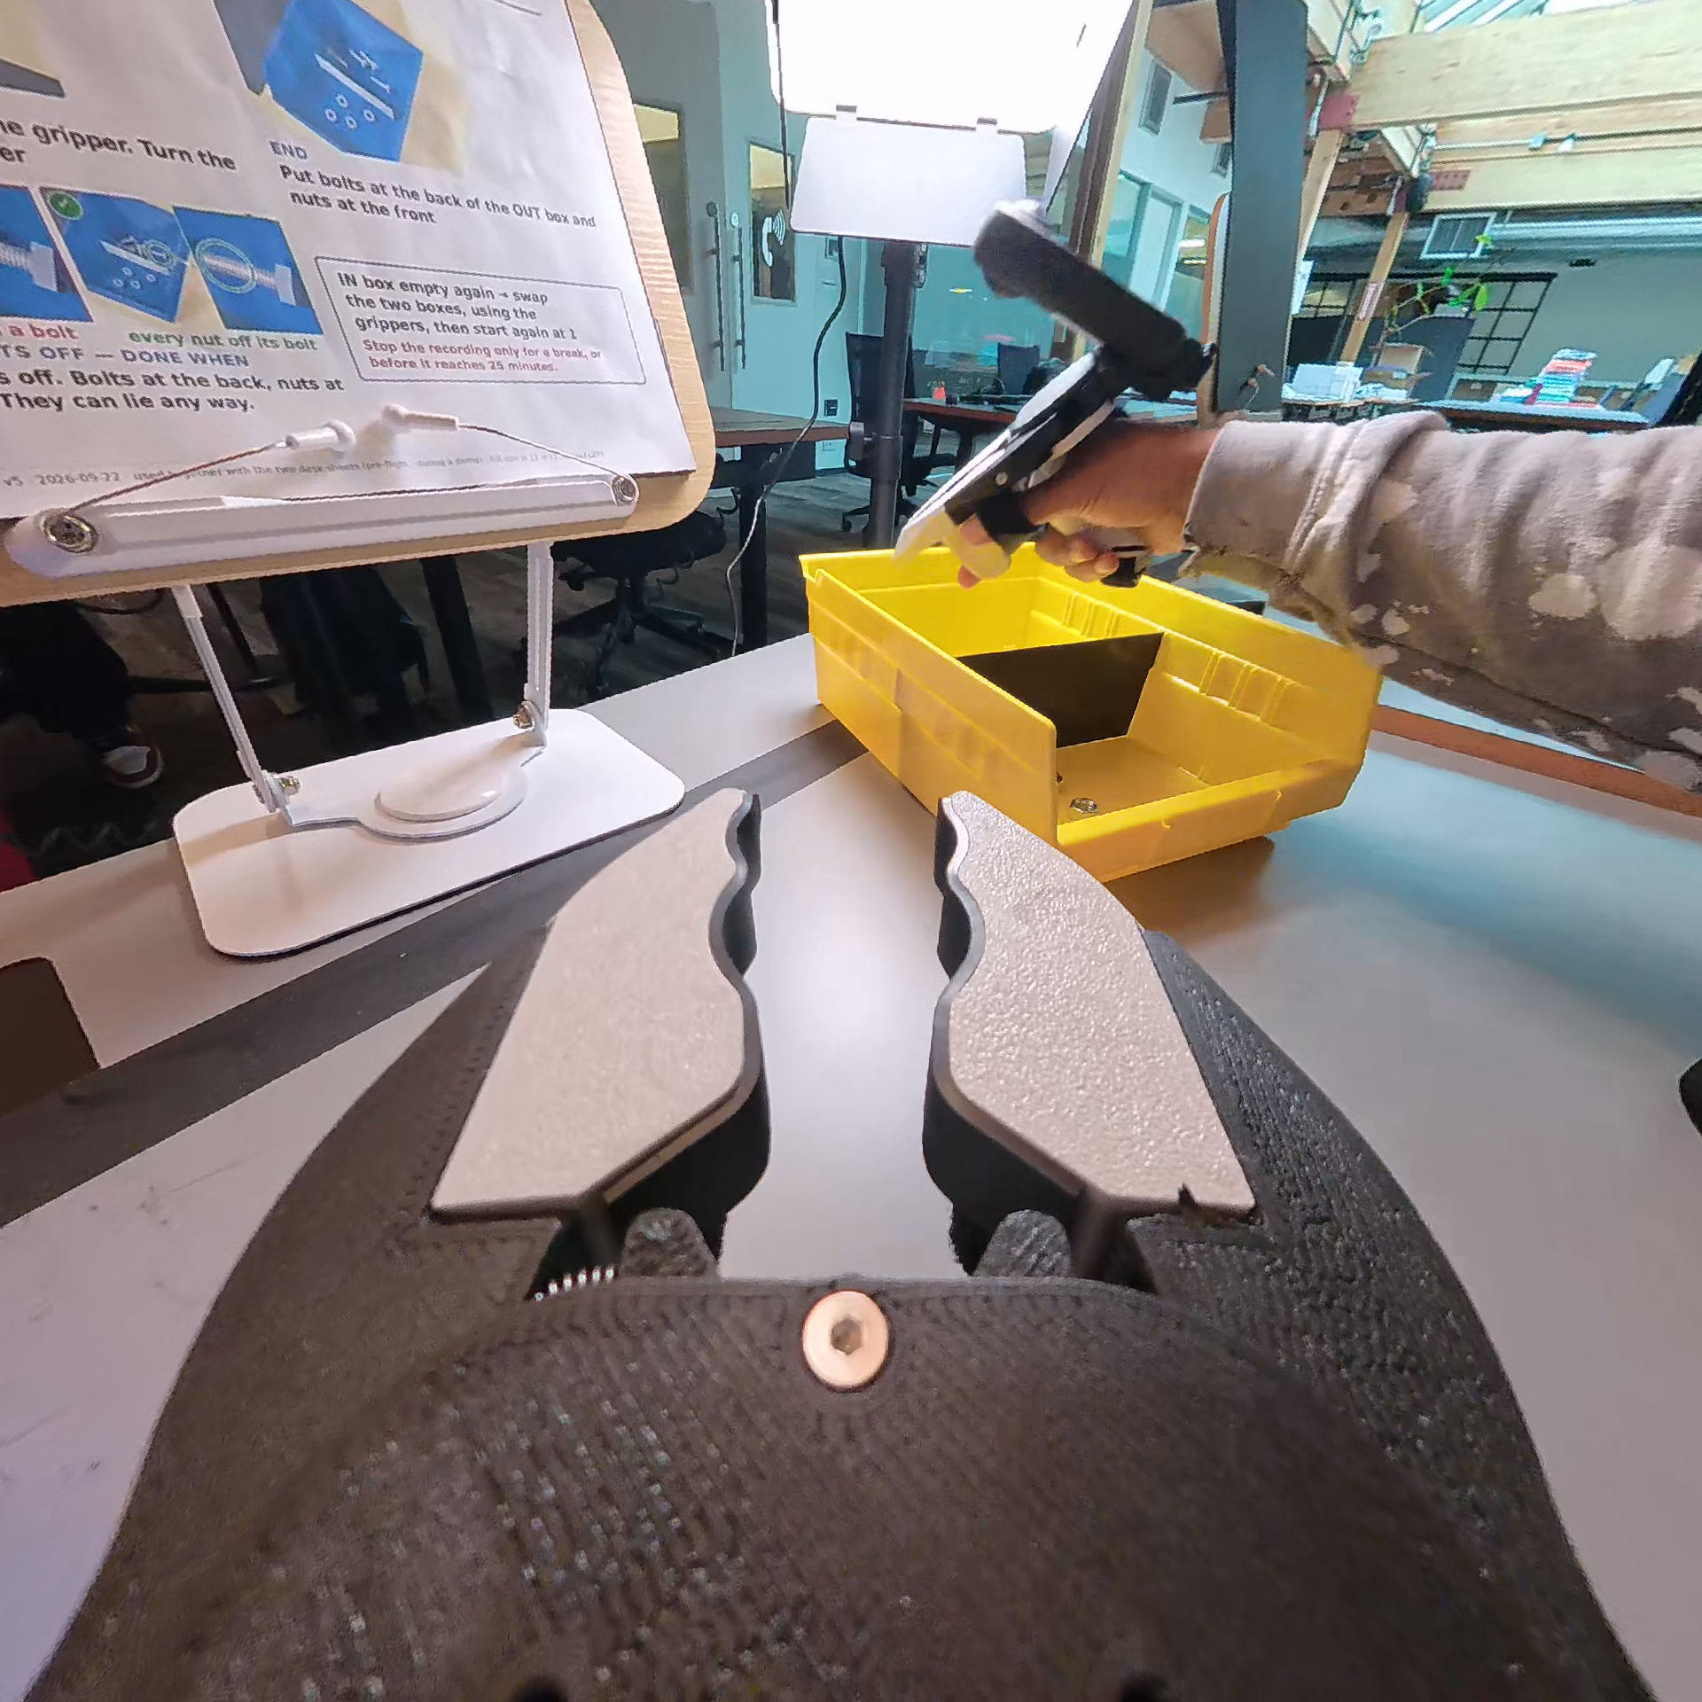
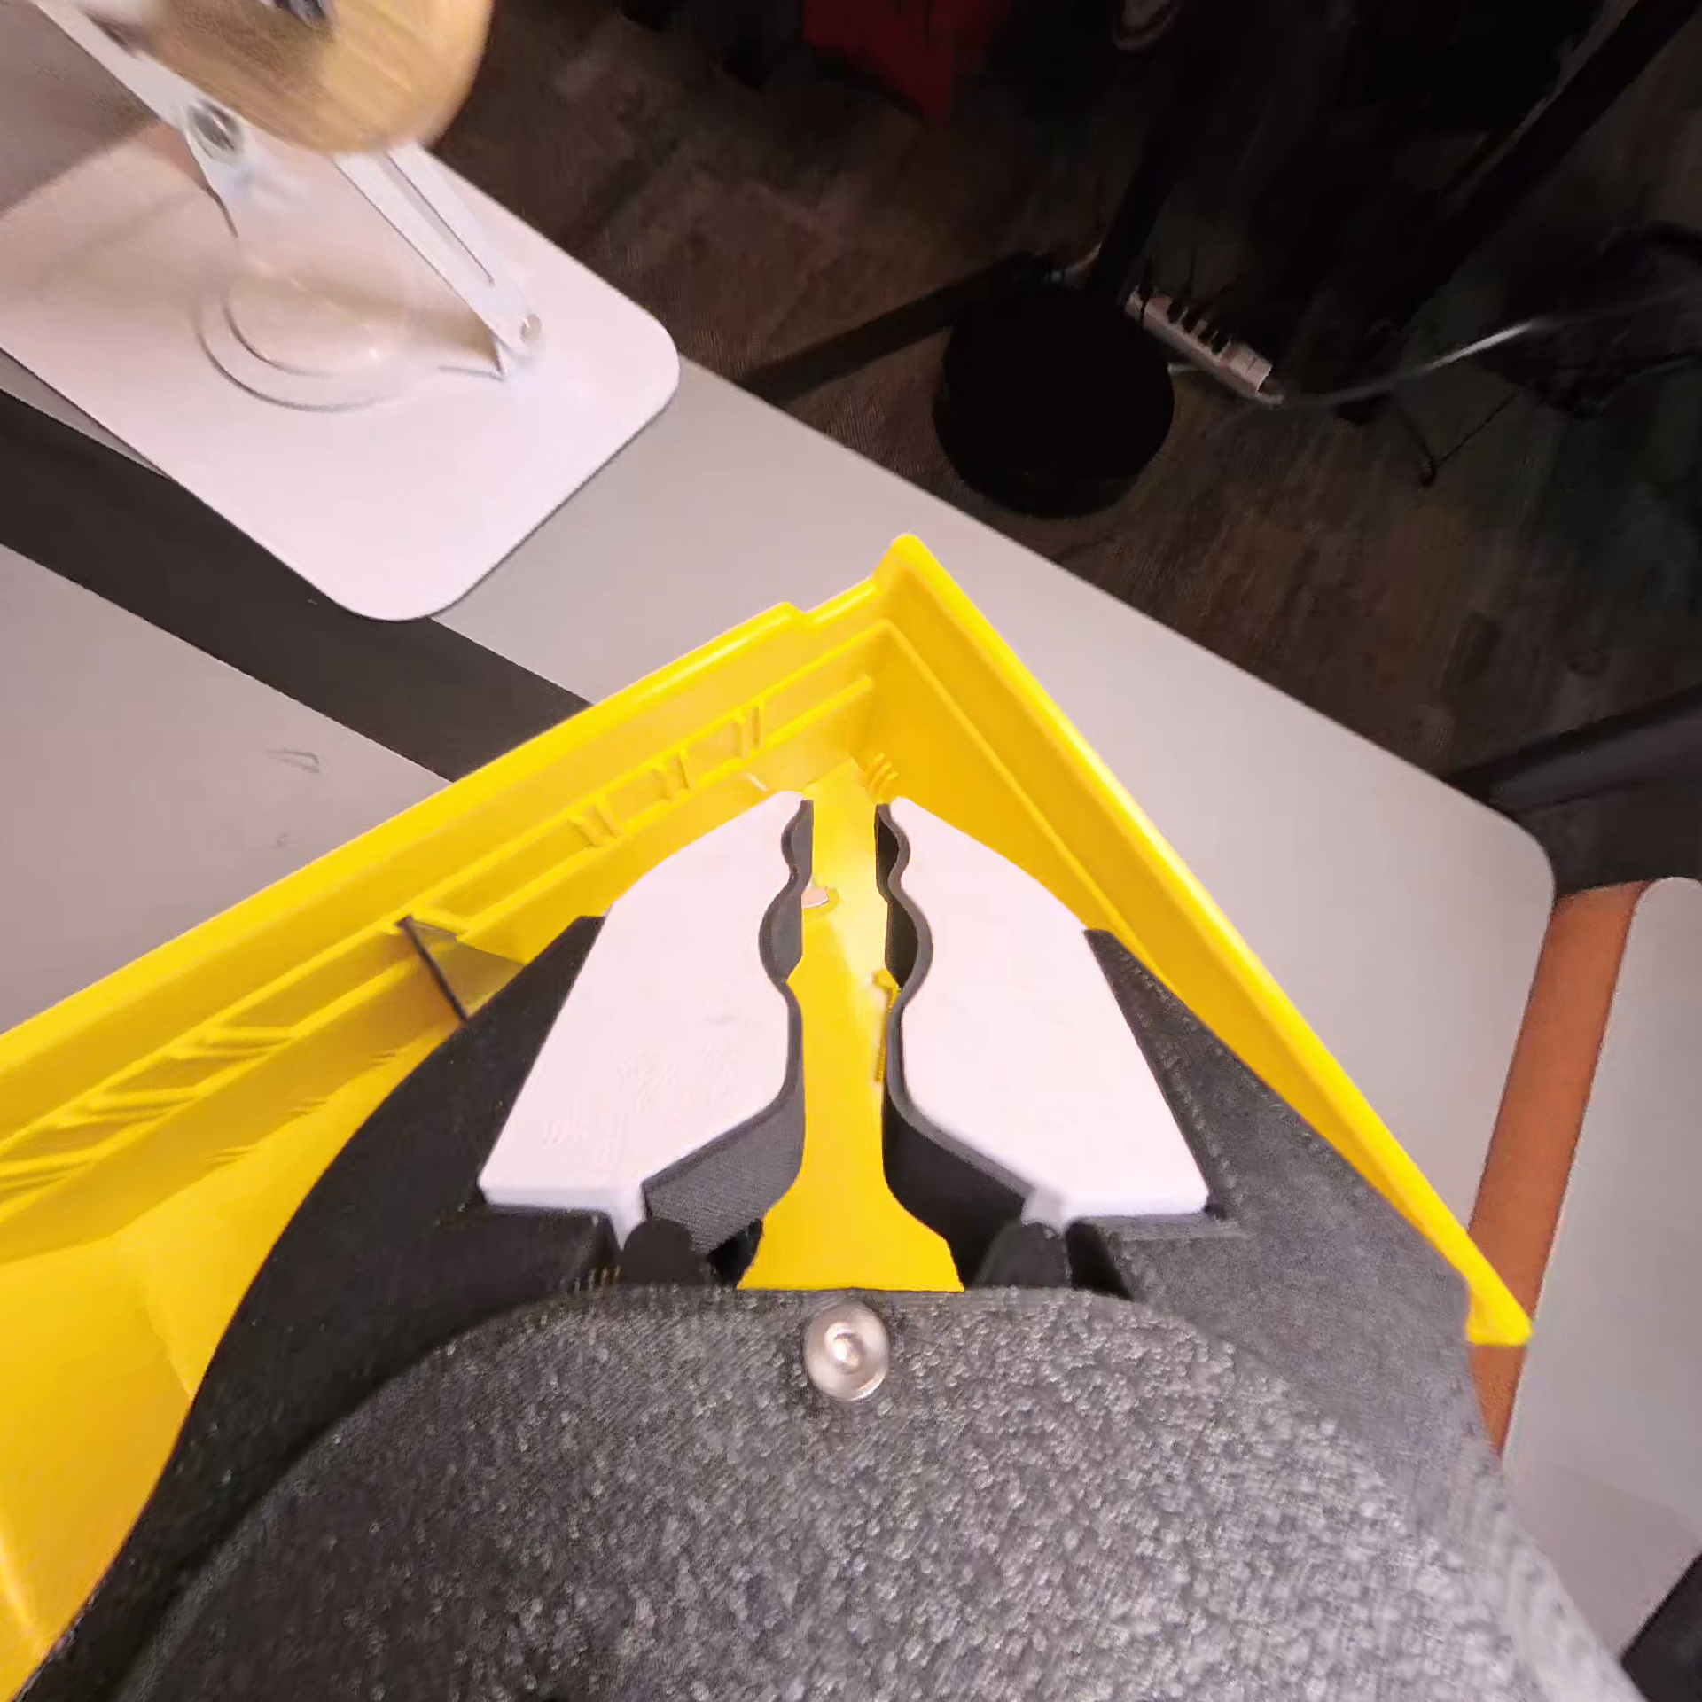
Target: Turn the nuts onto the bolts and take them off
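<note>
A yellow bin stands on the grey table, split by a black divider. One small metal nut lies in its front compartment. My left gripper is open and empty, low over the table just short of the bin. My right gripper reaches down into the bin's back corner, jaws a narrow gap apart. A small shiny metal piece lies on the bin floor between the fingers, against the left one; I cannot tell what it is. The right gripper also shows in the left wrist view, held by a hand.
A white stand holding an instruction sheet is left of the bin; its base shows in the right wrist view. A dark strip crosses the table. The table's far edge and rounded corner are just behind the bin.
</note>
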A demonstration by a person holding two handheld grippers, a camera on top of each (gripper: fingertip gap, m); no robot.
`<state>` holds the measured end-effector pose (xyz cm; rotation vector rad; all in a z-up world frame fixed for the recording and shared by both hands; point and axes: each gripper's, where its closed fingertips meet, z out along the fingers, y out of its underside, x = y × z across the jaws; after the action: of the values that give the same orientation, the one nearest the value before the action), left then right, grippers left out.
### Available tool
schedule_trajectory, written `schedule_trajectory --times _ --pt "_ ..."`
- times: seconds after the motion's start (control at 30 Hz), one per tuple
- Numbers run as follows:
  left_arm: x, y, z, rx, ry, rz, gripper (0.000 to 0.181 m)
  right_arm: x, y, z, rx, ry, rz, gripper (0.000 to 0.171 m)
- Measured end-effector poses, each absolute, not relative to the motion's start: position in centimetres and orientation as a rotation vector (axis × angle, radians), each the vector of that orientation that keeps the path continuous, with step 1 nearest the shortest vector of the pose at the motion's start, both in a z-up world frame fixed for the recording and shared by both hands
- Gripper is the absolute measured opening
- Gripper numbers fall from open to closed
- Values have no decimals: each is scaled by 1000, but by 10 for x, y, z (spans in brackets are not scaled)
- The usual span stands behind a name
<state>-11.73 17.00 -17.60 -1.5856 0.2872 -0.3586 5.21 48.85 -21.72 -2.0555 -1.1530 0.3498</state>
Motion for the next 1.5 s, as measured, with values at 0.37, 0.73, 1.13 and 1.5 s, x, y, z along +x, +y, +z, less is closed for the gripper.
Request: schedule_trajectory --times 0.37,0.73,1.13,1.5 --pt "-136 160 -146 -1575 328 -297 36 58 358 -147 -1725 -1363 457 24" --pt "-243 107 -205 -2073 494 12 45 99 265 -259 -1767 -1861 134 42" --pt "-295 58 -310 -2481 799 208 47 87 264 -310 -1765 -2034 -41 26" --pt "-238 76 -315 -2377 1066 252 28 86 216 -309 -1582 -2174 -16 26"
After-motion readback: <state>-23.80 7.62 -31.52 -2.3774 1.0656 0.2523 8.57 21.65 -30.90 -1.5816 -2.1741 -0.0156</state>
